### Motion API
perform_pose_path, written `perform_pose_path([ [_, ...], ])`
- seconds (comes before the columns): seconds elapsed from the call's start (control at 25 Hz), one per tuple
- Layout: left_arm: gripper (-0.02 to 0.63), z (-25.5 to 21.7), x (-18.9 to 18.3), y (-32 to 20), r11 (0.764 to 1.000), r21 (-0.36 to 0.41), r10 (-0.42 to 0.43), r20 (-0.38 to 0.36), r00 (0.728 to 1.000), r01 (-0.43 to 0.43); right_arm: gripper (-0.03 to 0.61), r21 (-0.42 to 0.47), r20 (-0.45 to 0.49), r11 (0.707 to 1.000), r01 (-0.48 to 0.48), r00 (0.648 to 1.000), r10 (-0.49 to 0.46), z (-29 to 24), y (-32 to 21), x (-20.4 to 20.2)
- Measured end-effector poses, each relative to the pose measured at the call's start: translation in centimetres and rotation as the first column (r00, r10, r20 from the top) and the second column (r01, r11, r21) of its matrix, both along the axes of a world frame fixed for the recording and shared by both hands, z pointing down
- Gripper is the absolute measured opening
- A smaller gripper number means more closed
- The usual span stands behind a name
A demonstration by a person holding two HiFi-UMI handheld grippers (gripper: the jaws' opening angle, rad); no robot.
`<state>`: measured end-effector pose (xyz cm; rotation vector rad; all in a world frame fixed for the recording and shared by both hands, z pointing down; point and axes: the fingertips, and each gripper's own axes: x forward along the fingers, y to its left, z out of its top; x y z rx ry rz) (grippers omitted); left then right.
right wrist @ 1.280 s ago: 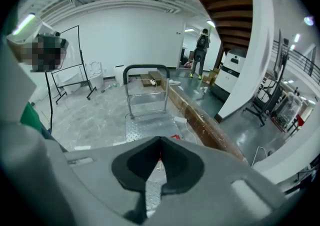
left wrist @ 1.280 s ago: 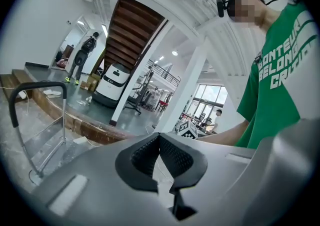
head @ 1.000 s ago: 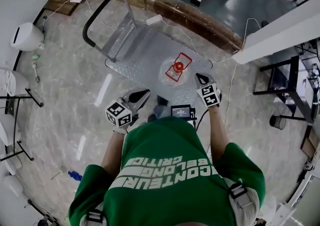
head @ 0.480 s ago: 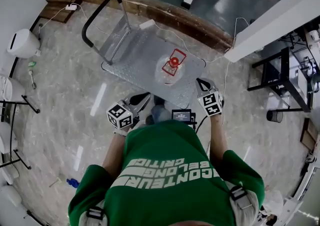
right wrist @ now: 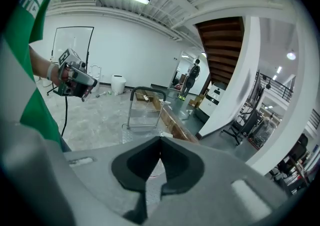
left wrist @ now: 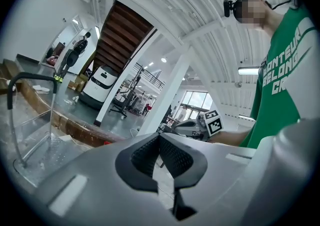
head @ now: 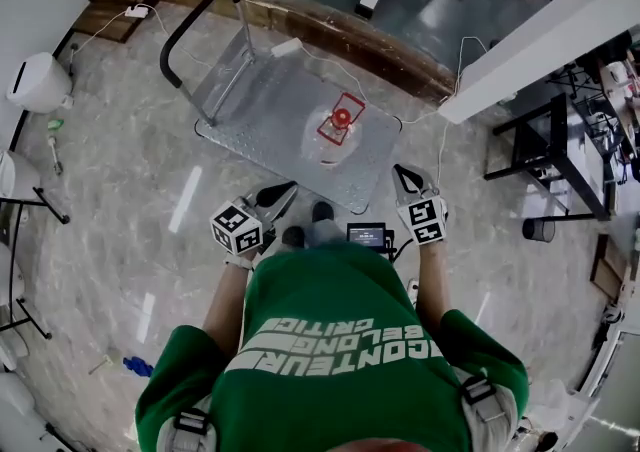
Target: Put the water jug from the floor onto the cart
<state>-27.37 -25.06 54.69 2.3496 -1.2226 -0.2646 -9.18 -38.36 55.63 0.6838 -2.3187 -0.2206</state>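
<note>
White bin: stands on the floor at the far left, well apart from the cart.
Blue scrap: lies on the floor low at the left; too small to name.
Cart: a flat metal platform cart with a patterned deck, standing on the floor ahead of the person.
Cart handle: a black hoop upright at the deck's left end.
Wooden ledge: runs along behind the cart, with white cables lying over it.
Left tool: held in the person's left hand near the cart's near edge, pointing toward the deck. In the left gripper view the left tool is clenched, its pads meeting at the tips with nothing between them.
Water jug: clear, with a red cap and a red handle, upright on the cart's deck toward its right end, apart from both tools.
Small screen: in front of the person's body, between the two tools.
Right tool: held just off the cart's right near corner, apart from the jug. In the right gripper view the right tool is clenched and empty, with the cart beyond it.
Black metal frame: stands at the right beside a white wall.
</note>
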Motion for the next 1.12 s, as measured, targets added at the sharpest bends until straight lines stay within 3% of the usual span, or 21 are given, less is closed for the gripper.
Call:
perform_pose_path([
  [0.4, 0.008, 0.3, 3.2, -1.5, 0.997, -0.012, 0.075, 0.009, 0.997, -0.075, -0.008, 0.005, 0.025, 0.998, -0.068, 0.997, 0.067, -0.2, 0.6, 3.9],
  [0.88, 0.008, -1.1, 13.1, -4.1, 0.978, -0.006, 0.207, 0.048, 0.977, -0.207, -0.008, -0.032, 0.102, 0.984, -0.176, 0.979, 0.178, -0.1, 0.7, 14.0],
  [1.12, 0.008, -1.5, 16.8, -4.8, 0.972, -0.015, 0.236, 0.064, 0.97, -0.235, -0.008, -0.071, 0.125, 0.983, -0.169, 0.976, 0.177, 0.5, 0.8, 17.0],
])
